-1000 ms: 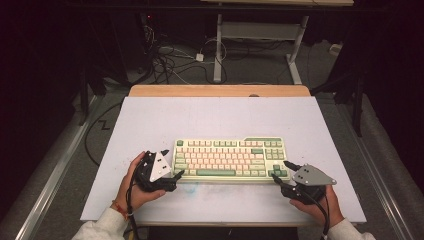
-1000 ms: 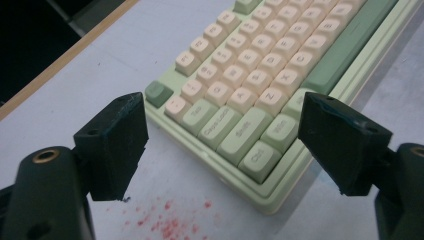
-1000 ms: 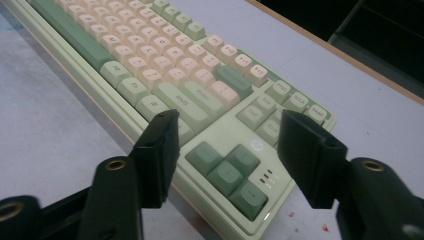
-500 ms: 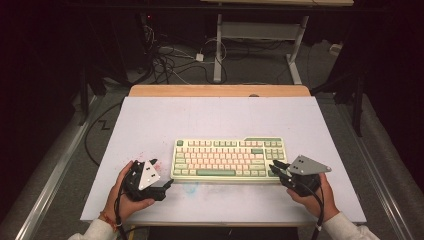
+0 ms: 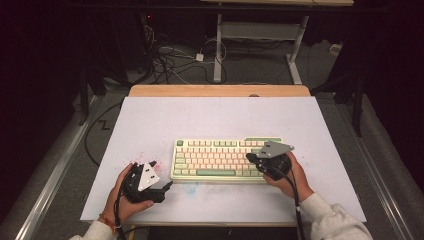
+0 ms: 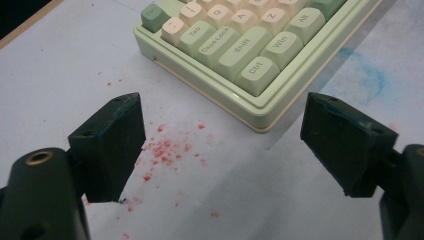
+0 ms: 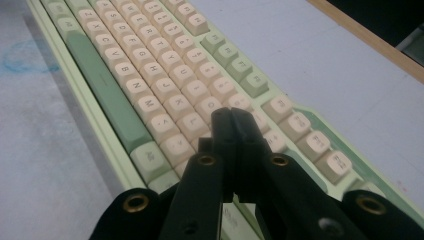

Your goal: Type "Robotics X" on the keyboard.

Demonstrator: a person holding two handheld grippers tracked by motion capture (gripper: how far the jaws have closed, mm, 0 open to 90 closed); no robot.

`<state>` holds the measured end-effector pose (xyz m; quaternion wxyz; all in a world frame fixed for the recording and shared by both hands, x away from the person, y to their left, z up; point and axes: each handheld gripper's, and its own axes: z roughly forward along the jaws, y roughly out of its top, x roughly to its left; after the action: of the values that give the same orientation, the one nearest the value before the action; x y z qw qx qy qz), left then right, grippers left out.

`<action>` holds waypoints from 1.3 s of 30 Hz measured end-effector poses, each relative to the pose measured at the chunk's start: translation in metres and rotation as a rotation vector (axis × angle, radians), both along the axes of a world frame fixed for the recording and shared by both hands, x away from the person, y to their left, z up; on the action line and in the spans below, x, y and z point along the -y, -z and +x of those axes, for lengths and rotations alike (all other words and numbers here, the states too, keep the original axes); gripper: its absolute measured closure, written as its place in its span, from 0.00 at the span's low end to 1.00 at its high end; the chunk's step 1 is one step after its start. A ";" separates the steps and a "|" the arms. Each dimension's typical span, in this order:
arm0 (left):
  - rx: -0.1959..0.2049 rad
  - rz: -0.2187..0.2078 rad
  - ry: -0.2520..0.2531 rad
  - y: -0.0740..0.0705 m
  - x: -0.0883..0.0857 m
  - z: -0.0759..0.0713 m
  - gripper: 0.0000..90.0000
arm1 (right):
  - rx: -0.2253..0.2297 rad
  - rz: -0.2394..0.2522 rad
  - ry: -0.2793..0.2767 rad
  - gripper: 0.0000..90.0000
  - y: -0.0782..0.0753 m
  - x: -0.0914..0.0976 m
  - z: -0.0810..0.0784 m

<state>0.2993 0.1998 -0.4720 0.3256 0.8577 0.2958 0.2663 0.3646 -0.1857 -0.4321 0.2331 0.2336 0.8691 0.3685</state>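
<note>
Two grippers are at work on the white table top [image 5: 150,120]. The right gripper [image 5: 251,157] hangs over the right end of the keyboard [image 5: 215,157], about four o'clock from the table's middle; its jaws have just been closing and now stand pressed together with nothing between them, their tips above the cream keys [image 7: 165,80] near the green space bar [image 7: 100,90]. The left gripper [image 5: 167,186] sits at about seven o'clock, just off the keyboard's near left corner and apart from it, jaws wide and bare, with red specks [image 6: 165,150] on the table between them. The keyboard lies near the front edge at about six o'clock, a faint blue smudge [image 6: 370,75] just in front of it. Past twelve o'clock, cables [image 5: 170,65] lie on the floor.
</note>
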 end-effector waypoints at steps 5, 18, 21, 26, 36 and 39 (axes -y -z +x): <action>-0.001 0.002 -0.002 0.000 -0.001 0.001 0.19 | -0.015 -0.021 -0.016 1.00 0.007 -0.019 0.014; -0.013 0.005 0.003 0.002 -0.001 0.003 0.19 | -0.039 -0.057 -0.016 1.00 0.016 -0.039 0.031; -0.009 0.009 0.004 0.002 0.000 0.003 0.19 | -0.042 -0.062 -0.013 1.00 0.018 -0.041 0.033; -0.013 0.007 0.002 0.003 0.000 0.003 0.19 | -0.045 -0.062 -0.007 1.00 0.019 -0.042 0.036; -0.025 0.014 -0.011 0.006 0.000 0.004 0.19 | -0.055 -0.106 -0.007 1.00 0.022 -0.048 0.036; -0.026 0.011 -0.011 0.005 0.000 0.004 0.19 | -0.053 -0.071 -0.003 1.00 0.020 -0.046 0.035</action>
<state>0.3036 0.1996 -0.4775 0.3156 0.8611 0.3034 0.2586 0.3999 -0.1401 -0.4517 0.2179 0.2336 0.8878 0.3314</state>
